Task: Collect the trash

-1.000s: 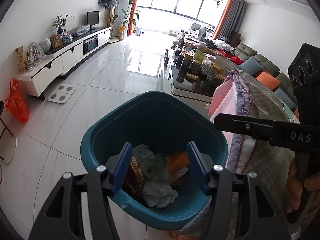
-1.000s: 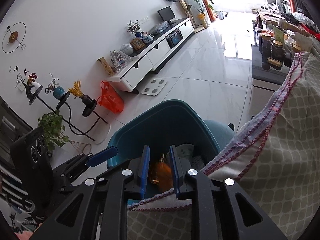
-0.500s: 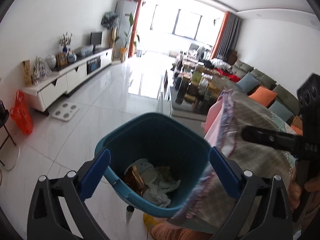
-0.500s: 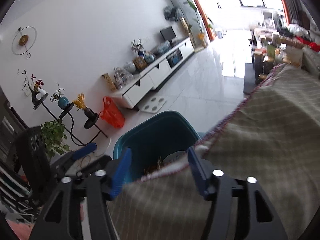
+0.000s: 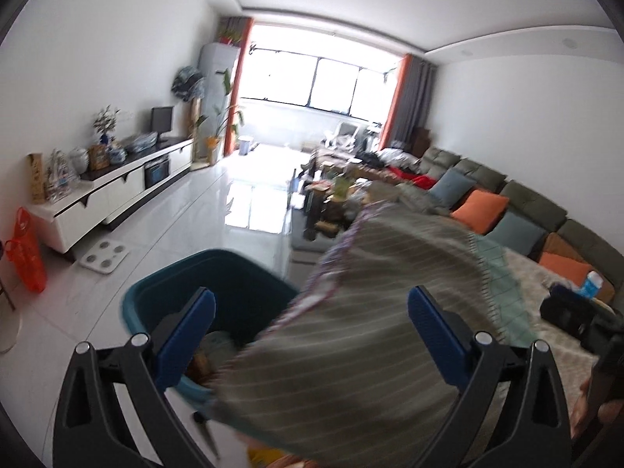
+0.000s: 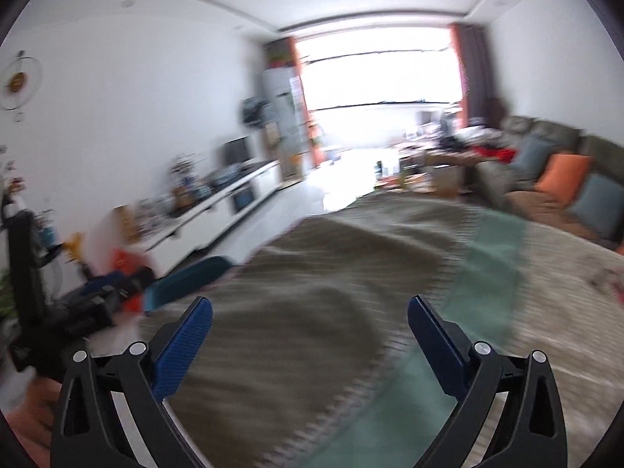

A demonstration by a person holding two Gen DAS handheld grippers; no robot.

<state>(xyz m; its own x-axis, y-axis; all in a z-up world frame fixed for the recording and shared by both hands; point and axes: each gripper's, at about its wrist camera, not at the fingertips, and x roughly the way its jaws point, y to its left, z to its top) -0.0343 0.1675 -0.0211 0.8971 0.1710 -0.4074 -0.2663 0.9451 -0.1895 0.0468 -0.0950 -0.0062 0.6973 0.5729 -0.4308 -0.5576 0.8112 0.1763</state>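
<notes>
Both grippers are empty. Left gripper [image 5: 310, 337] has its blue pads spread wide with nothing pressed between them, and the right gripper [image 6: 310, 345] has its jaws opening, again with nothing clamped; only the blanket [image 6: 312, 312] lies beneath and beyond them.

What the task turns on is the teal bin [image 5: 167, 296], which stands on the white floor [image 5: 195, 226] hard against the blanket's fringed edge. In the left wrist view the blanket covers the bin's right side, so just a little of the trash [image 5: 216, 345] inside shows, a pale scrap and something brownish near the bottom rim (the motion blur makes it hard to say more). In the right wrist view only a sliver of the bin's rim peeks out left of the blanket. The bin probably sits that close so trash can be dropped in with a short reach.

Beyond the bin, a white scale [image 5: 104, 255] lies on the floor, and farther left of it an orange bag [image 5: 26, 247] hangs by the low white cabinet [image 5: 109, 195]. Right of the bin, past the blanket, a crowded coffee table [image 5: 331, 202] stands before the green sofa [image 5: 546, 210] with its orange and blue cushions. With both jaws free, the next piece of trash looks like the job ahead.
</notes>
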